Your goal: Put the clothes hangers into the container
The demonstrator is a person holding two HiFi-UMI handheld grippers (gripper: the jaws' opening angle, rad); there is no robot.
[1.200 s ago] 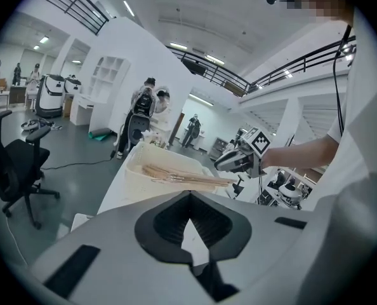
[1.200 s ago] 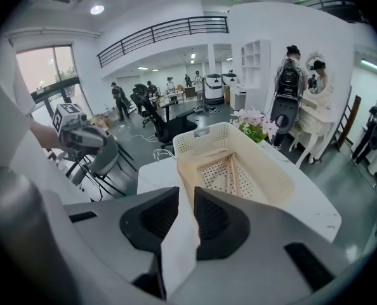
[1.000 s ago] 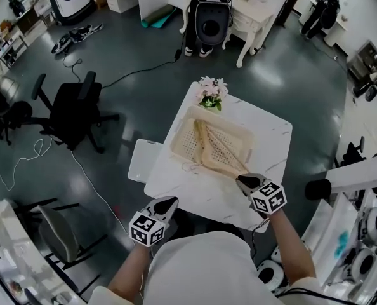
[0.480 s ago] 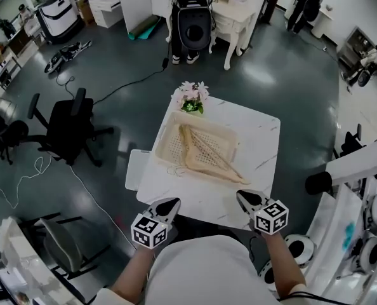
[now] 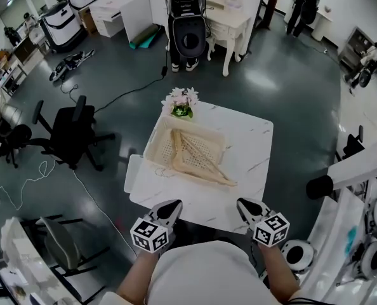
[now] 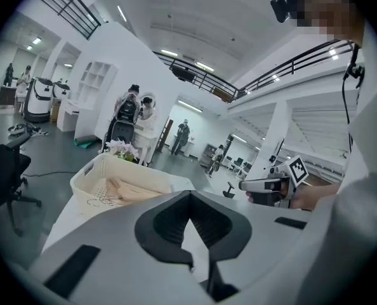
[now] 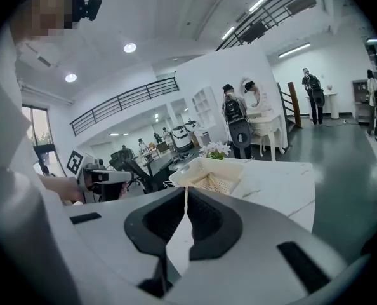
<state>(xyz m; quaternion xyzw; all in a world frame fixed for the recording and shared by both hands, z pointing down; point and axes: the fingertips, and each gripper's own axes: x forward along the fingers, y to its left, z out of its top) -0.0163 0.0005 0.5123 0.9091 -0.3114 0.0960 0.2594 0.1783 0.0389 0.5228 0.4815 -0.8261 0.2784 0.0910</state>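
**Head view.** We see the basket [image 5: 152, 146] on the white table [image 5: 245, 138], w/ the wooden hangers [image 5: 191, 157] lying inside it. One hanger arm pokes over the basket's near rim onto the tabletop. Flowers [image 5: 182, 100] stand just beyond the basket's far side. An office chair [image 5: 71, 129] is well apart from the basket, on its left. The left gripper [image 5: 171, 206] and right gripper [image 5: 244, 204] are held on the basket's near side, well apart from it. Neither touches the hangers.

**Left gripper view.** We read the left gripper's [image 6: 190, 194] jaws as pressed together at the tips, w/ nothing btw. them. The basket [image 6: 90, 178] sits ahead and to the left, the hangers [image 6: 134, 192] showing over its rim and the flowers [image 6: 122, 149] behind it. The right gripper [image 6: 245, 185] shows to the right of the basket, in a hand.

**Right gripper view.** The right gripper's [image 7: 186, 199] jaws have just been closing. Only a hairline slit shows, i.e. closed, w/ nothing btw. them. The basket [image 7: 204, 168] lies straight ahead, past the jaw tips, w/ the flowers [image 7: 215, 150] behind it. The left gripper [image 7: 122, 177] appears to the left of the basket.
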